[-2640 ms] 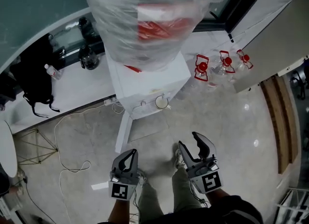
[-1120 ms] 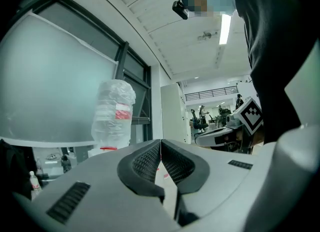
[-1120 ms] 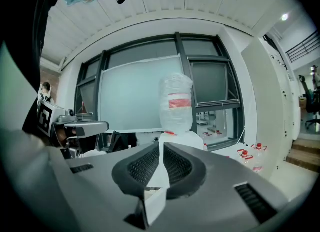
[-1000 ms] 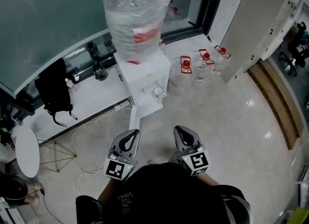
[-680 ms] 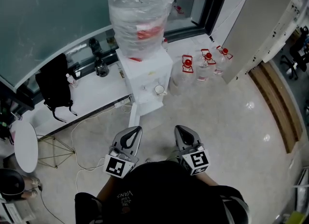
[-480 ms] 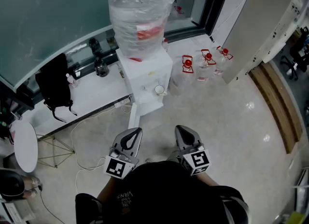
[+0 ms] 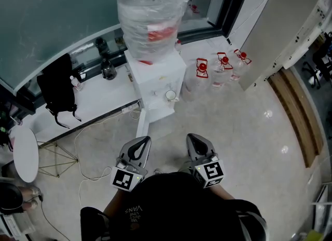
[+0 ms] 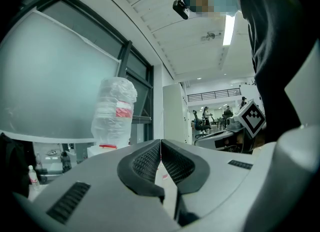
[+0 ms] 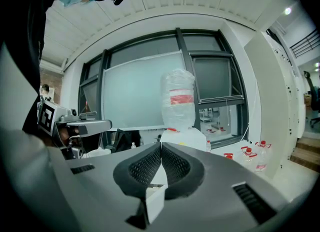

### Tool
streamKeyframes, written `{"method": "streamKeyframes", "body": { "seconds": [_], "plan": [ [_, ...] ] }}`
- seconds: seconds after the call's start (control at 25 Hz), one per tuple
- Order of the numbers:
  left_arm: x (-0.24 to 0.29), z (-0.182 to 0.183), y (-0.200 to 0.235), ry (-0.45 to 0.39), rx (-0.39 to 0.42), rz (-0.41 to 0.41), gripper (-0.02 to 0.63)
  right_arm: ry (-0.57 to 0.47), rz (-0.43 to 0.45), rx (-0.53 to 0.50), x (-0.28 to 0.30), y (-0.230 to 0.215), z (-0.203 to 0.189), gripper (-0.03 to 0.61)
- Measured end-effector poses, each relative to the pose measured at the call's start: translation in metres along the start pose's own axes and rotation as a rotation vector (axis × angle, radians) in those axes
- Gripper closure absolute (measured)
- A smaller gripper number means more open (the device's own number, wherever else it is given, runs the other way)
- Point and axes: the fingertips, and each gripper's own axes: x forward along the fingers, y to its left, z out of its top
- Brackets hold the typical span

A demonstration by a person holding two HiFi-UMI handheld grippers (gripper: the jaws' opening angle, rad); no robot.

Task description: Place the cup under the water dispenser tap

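White and small, the cup (image 7: 170, 95) stands on the front shelf of the dispenser (image 7: 155, 76), at 12 o'clock from both grippers and well apart from them; whether it sits right below a tap is too small to tell. A big bottle (image 7: 151, 19) wrapped in clear plastic, with a red label, stands upright on the dispenser's top. The left gripper (image 7: 142, 141) and the right gripper (image 7: 192, 139) are held side by side low in the head view, both pointing toward 12 o'clock over the pale floor (image 7: 249, 131). Each gripper's own view shows its jaws clenched, ribbed pads meeting with nothing between them. At 3 o'clock of the dispenser stand three clear jugs (image 7: 218, 66) with red caps. At 9 o'clock of it a black bag (image 7: 57, 86) lies on a white ledge (image 7: 106, 97). A white cable (image 7: 78, 136) loops over the floor at 10 o'clock of the left gripper, and a round white table (image 7: 23, 154) shows at its 9 o'clock.
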Motion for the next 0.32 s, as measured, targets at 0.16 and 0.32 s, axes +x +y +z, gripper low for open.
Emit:
{"method": "streamKeyframes", "body": {
  "seconds": [0.16, 0.32],
  "plan": [
    [0.008, -0.003, 0.002, -0.002, -0.005, 0.001, 0.594, 0.004, 0.007, -0.002, 0.004, -0.006, 0.001, 0.535],
    [0.018, -0.006, 0.004, 0.001, -0.014, -0.002, 0.594, 0.008, 0.014, -0.007, 0.009, -0.013, 0.002, 0.535]
  ]
}}
